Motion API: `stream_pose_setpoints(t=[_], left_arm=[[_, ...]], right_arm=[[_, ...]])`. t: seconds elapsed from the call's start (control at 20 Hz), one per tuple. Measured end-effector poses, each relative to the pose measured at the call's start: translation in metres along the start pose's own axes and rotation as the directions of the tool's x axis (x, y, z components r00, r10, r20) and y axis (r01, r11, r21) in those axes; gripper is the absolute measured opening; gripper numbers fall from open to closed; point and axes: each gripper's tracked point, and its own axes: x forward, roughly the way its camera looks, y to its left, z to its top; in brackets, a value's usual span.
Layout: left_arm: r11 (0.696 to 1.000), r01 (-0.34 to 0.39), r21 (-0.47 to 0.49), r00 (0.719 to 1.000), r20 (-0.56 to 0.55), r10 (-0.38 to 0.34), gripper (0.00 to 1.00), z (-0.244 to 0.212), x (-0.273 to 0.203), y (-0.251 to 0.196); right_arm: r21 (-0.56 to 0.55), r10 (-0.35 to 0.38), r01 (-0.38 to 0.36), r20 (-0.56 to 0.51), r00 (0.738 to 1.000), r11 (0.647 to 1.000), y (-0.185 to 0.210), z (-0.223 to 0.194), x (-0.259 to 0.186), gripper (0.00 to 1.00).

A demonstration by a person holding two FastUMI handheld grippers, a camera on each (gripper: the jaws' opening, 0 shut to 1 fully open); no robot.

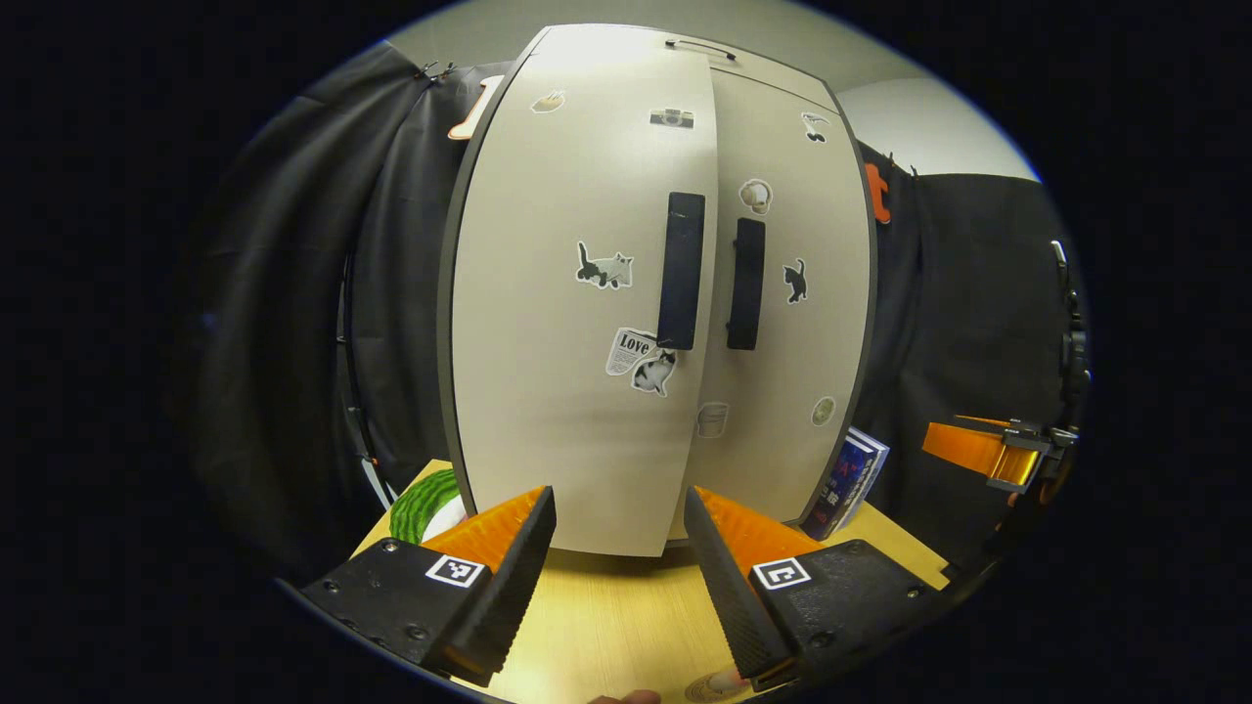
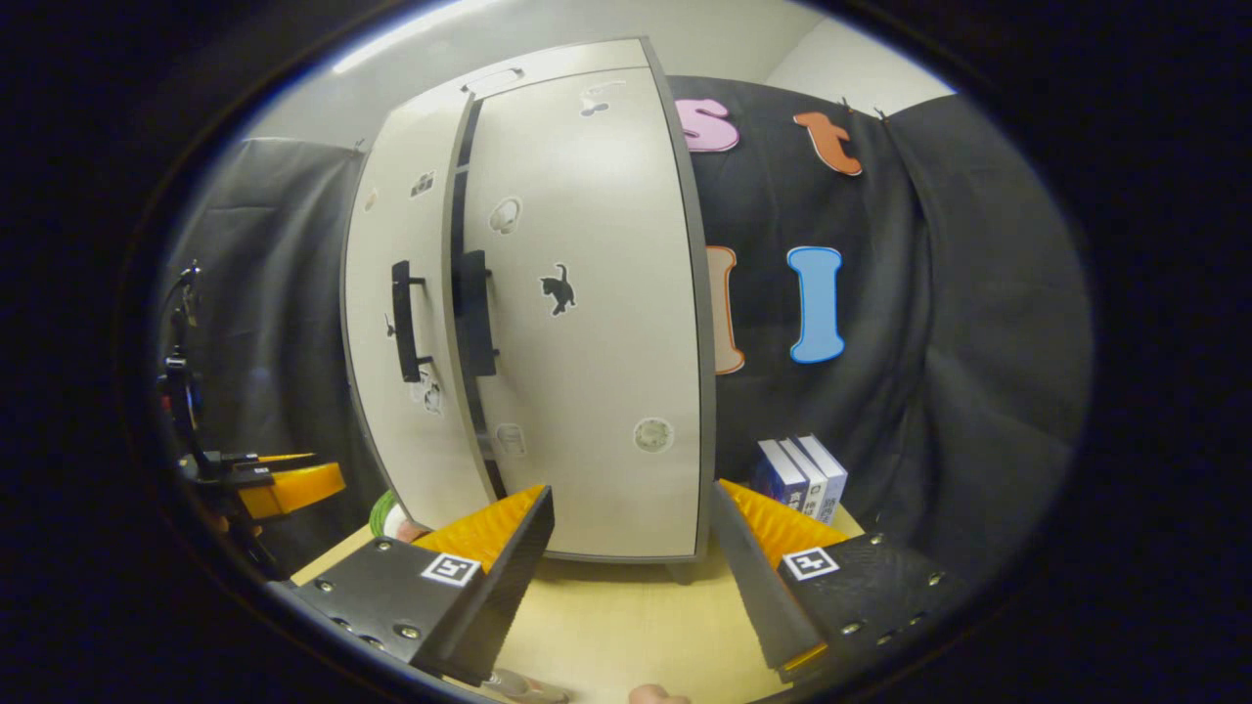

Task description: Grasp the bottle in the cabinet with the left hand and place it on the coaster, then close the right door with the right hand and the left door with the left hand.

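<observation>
Two grippers held level before cabinet (image 1: 646, 293), both pointing at its front. Left gripper (image 1: 619, 548) low over surface (image 1: 606, 616), fingers (image 1: 509, 557) spread wide, nothing between them, tips just short of cabinet base. Right gripper (image 2: 631, 552) likewise low over surface (image 2: 626, 616), fingers (image 2: 489, 557) wide apart and empty, aimed at lower part of right door (image 2: 587, 323).

Left door (image 1: 577, 313) standing slightly proud of right door (image 1: 792, 293), its edge overlapping the seam; dark gap between the two seen in right gripper view, so not flush. Right door appears shut or nearly so. Dark handles (image 1: 682, 269) side by side at the seam. Animal stickers (image 1: 603, 267) scattered over both doors.

Bottle: small rounded top (image 1: 729, 680) at bottom edge of left gripper view, on what looks like coaster (image 1: 699, 689); too cropped to be sure. Books (image 1: 846, 484) upright just right of cabinet. Green striped object (image 1: 423, 504) on surface at cabinet's left. Right gripper seen far off at right edge of left gripper view; left gripper at left edge of right gripper view.
</observation>
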Motion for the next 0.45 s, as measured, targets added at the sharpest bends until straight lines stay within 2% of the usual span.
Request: stream_pose_setpoints(t=[0.1,0.15,0.45], left_arm=[[1.000,0.000,-0.001,1.000,-0.001,0.000,0.84,-0.0002,0.0001,-0.0002],[1.000,0.000,-0.001,1.000,-0.002,0.000,0.84,-0.0008,-0.0001,-0.0002],[1.000,-0.001,0.003,1.000,-0.001,0.001,0.84,0.0013,0.0009,-0.0028]], right_arm=[[-0.002,0.000,0.000,0.001,1.000,1.000,-0.0003,0.0001,0.0002,0.94],[-0.002,0.000,0.000,0.001,1.000,1.000,-0.0006,-0.0004,0.0001,0.97],[0.004,-0.008,0.008,0.008,1.000,1.000,-0.0056,0.0024,-0.0022,0.97]])
